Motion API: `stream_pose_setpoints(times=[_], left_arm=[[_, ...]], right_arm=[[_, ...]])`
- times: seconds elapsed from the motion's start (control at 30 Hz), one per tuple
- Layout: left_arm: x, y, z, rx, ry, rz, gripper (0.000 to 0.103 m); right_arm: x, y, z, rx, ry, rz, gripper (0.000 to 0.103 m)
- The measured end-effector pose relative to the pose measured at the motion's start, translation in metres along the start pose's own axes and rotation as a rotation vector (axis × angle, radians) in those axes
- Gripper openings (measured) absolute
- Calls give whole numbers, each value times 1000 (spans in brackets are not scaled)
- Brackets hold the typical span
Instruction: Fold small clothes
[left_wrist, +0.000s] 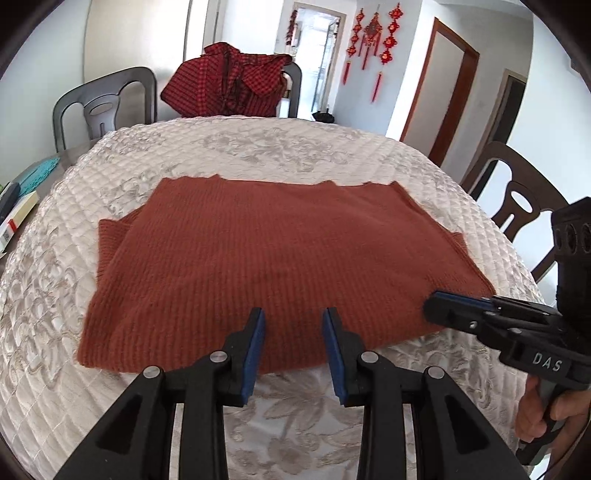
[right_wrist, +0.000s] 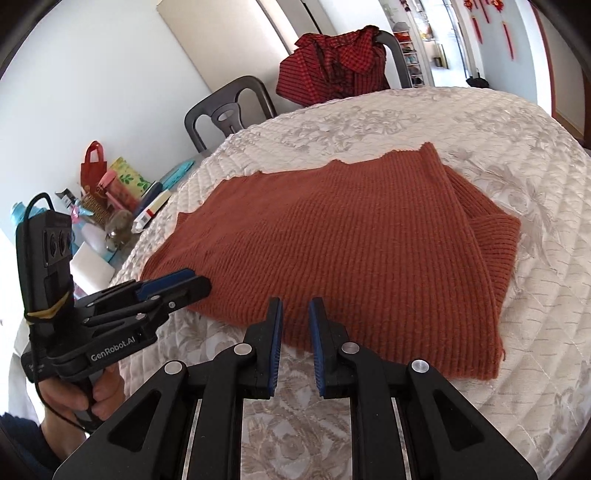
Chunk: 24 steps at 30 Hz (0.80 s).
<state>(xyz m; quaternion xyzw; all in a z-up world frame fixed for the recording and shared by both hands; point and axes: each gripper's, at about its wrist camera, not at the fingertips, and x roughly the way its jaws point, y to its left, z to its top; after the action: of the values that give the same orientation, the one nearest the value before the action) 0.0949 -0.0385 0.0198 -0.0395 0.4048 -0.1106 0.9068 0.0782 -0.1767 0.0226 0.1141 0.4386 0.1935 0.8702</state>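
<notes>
A rust-brown knitted sweater (left_wrist: 280, 266) lay flat on the quilted cream tablecloth (left_wrist: 258, 147), folded so that a sleeve stuck out a little on each side. In the left wrist view the left gripper (left_wrist: 293, 317) stood at the sweater's near edge, its blue-padded fingers (left_wrist: 255, 350) apart with ribbed knit showing between them; the tips lay over the hem, though whether they touched the cloth could not be told. The jaws held nothing. In the same view the right gripper (left_wrist: 434, 306) came in from the right, its tips just beside the sweater's near right corner; seen side-on there, its gap could not be judged.

The right wrist view settled that: the right gripper (right_wrist: 295, 310) had its fingers (right_wrist: 275, 347) parted by a narrower gap than the left one's, again over the near hem of the sweater (right_wrist: 351, 251), gripping nothing. The left gripper (right_wrist: 192, 282) appeared at the left of that view, held in a hand (right_wrist: 79, 391), its tips at the sweater's near left corner.

A red checked garment (left_wrist: 225, 79) hung over the back of a dark chair (left_wrist: 103, 103) group at the far side of the table, well apart from the sweater. To the table's left edge, beyond the cloth, stood a clutter of bottles and packets (right_wrist: 110, 199), with a small red bag (right_wrist: 94, 162) among them
</notes>
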Motion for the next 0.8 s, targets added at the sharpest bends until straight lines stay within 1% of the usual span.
stream_pose_setpoints(times=[0.1,0.17,0.23,0.3,0.37,0.4,0.47,0.53,0.6,0.7,0.73,0.77,0.8], left_arm=[[6,4,-1,1,13,14,35],[2,16,0,-26,3,27,35],[-8,35,0,-61,-21,57,35],[-15,55,-2,-97,-39,86,35],[-19,78,-8,-149,-34,122,35],[-21,88,-11,-176,-31,118,35],[-24,105,-18,-234,-35,53,35],[-28,112,-21,-271,-44,16,34],[-32,112,-23,-286,-50,8,34],[-42,112,-29,-309,-59,-1,35],[-46,113,-32,-321,-62,-3,37],[-49,117,-35,-336,-60,-2,40],[-51,118,-37,-353,-58,-2,45]], right_arm=[[4,0,0,-5,6,-7,15],[3,-9,-1,25,10,-19,15],[-6,-23,-2,74,-13,-4,15],[-17,-35,-5,102,-35,-21,15],[-29,-52,-9,161,-59,-17,15],[-35,-59,-12,187,-68,-23,15],[-45,-72,-18,233,-93,-14,15],[-51,-83,-25,279,-102,-10,15],[-54,-87,-28,309,-102,1,15],[-59,-83,-30,320,-95,-12,16],[-63,-81,-32,322,-91,-15,19],[-66,-82,-35,329,-88,-15,30],[-69,-83,-39,348,-86,-12,45]])
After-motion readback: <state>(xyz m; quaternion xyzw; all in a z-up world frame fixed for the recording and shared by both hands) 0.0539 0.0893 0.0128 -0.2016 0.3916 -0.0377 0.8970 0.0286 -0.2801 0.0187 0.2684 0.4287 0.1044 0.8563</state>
